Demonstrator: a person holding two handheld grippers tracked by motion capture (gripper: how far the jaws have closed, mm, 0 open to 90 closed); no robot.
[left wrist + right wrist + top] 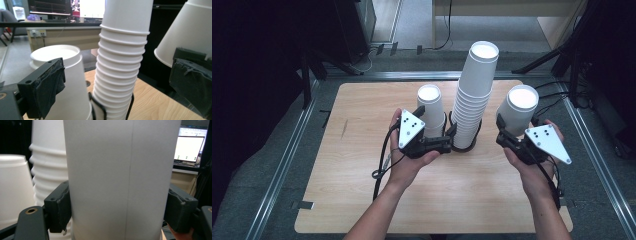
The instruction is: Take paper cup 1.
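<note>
Right gripper (pixel 504 131) was clamped on a single upside-down white paper cup (pixel 518 111), held in the air at the right of the tall stack of cups (pixel 473 97); the right gripper view showed both jaws pressed flat against the cup wall (pixel 120 180).

Left gripper (pixel 446 131) was spread wide and grasped nothing. In the left gripper view the stack (pixel 120 62) stood between its jaws, with clear gaps on both sides. The stack sat in a black wire holder (pixel 462 147) near the middle of the wooden table (pixel 362 190).

A second, short stack of cups (pixel 431 109) stood upside down just left of the tall stack, behind the left gripper.
</note>
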